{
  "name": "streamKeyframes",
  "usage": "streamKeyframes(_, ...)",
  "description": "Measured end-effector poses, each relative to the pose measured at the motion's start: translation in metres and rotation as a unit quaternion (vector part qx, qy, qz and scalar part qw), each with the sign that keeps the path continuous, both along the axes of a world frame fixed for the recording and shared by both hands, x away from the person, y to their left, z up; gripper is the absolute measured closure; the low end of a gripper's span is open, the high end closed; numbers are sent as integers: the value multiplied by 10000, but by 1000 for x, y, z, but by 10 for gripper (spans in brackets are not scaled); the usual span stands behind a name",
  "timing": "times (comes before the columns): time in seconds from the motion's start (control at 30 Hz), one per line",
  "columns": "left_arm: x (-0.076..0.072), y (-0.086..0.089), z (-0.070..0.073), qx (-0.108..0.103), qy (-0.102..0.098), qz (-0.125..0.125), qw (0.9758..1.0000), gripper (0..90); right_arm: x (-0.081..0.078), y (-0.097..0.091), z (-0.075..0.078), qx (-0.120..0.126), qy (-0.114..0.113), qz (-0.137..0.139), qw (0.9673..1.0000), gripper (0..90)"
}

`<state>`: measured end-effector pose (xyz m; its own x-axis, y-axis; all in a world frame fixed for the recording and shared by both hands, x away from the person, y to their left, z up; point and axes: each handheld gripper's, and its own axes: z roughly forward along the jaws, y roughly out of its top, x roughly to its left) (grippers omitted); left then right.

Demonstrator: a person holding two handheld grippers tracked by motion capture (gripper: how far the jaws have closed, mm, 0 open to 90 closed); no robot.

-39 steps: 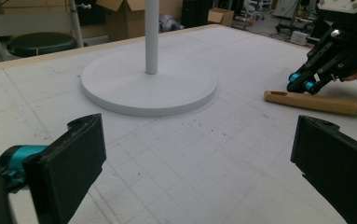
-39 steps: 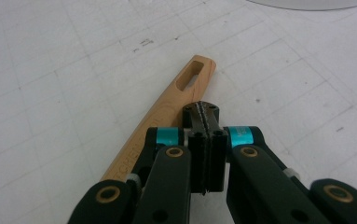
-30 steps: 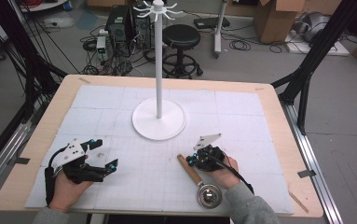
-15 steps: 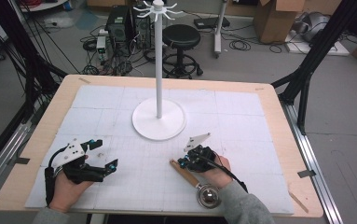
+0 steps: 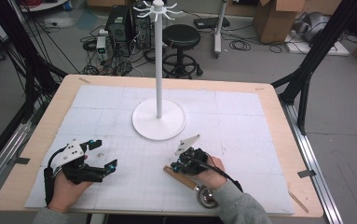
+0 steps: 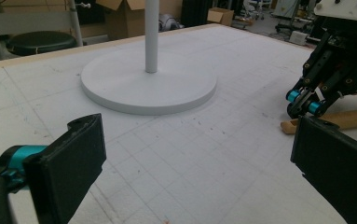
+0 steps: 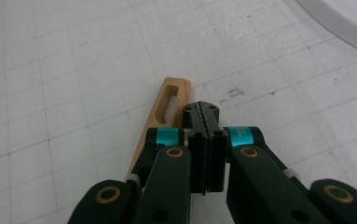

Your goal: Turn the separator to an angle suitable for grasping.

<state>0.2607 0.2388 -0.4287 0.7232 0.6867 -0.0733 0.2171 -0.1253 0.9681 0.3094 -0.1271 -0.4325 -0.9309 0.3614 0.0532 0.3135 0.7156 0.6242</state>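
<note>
A ladle lies near the table's front edge, its wooden handle (image 5: 180, 177) pointing left and its metal bowl (image 5: 207, 197) toward the person. My right gripper (image 5: 175, 166) is shut, with its tips low over the handle's far end. In the right gripper view the closed jaws (image 7: 203, 112) sit just right of the slotted handle end (image 7: 168, 103), with nothing between them. My left gripper (image 5: 105, 154) rests at the front left, open and empty. In the left gripper view, its wide jaws (image 6: 204, 177) frame the right gripper (image 6: 306, 105) and the handle (image 6: 337, 120).
A white stand with a round base (image 5: 159, 125) and a tall pole (image 5: 158, 60) topped by hooks stands mid-table. Its base also appears in the left gripper view (image 6: 120, 88) and at the top right of the right gripper view (image 7: 339, 21). White gridded mat (image 5: 241, 116) covers the table.
My right gripper has slid left along the ladle's handle toward its slotted end. The left gripper has stayed put.
</note>
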Motion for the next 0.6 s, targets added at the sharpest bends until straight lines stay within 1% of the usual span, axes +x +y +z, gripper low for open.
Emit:
streamKeyframes(0.03, 0, 0, 0, -7, 16, 8, 10000, 37, 0, 1, 0, 33, 89, 47, 9999, 900)
streamKeyframes(0.1, 0, 1, 0, -7, 16, 3, 10000, 36, -3, 4, 0, -36, 4, 116, 9999, 900)
streamKeyframes(0.17, 0, 1, 0, -2, 15, 2, 10000, 37, -3, 5, 0, 35, 123, 241, 9996, 900)
streamKeyframes(0.23, -1, 1, 0, 10, 6, -3, 10000, 37, -5, 7, 1, -56, 46, 274, 9996, 900)
streamKeyframes(0.3, -1, 1, 0, -4, 10, 12, 10000, 37, -7, 9, 1, -56, 93, 315, 9994, 900)
streamKeyframes(0.37, -1, 1, 0, -11, -9, 14, 10000, 37, -9, 11, 1, -121, -16, 367, 9993, 900)
streamKeyframes(0.4, -1, 2, 0, -12, -14, 14, 10000, 37, -10, 12, 2, -137, 27, 362, 9992, 900)
streamKeyframes(0.43, -1, 2, 0, -17, -1, 28, 10000, 37, -11, 13, 2, -100, 54, 455, 9989, 900)
streamKeyframes(0.47, -1, 1, 0, -14, 5, 22, 10000, 37, -12, 14, 2, -131, 8, 484, 9987, 900)
streamKeyframes(0.5, -1, 1, 0, -4, -3, 11, 10000, 37, -13, 15, 2, -153, 4, 495, 9987, 900)
streamKeyframes(0.53, -1, 1, 0, -14, 3, 8, 10000, 37, -13, 15, 2, -124, 17, 534, 9985, 900)
streamKeyframes(0.57, -1, 1, 0, -13, 2, 9, 10000, 37, -14, 16, 2, -135, 68, 554, 9983, 900)
streamKeyframes(0.6, -1, 1, 0, -14, -2, 16, 10000, 37, -14, 17, 2, -148, 29, 590, 9981, 900)
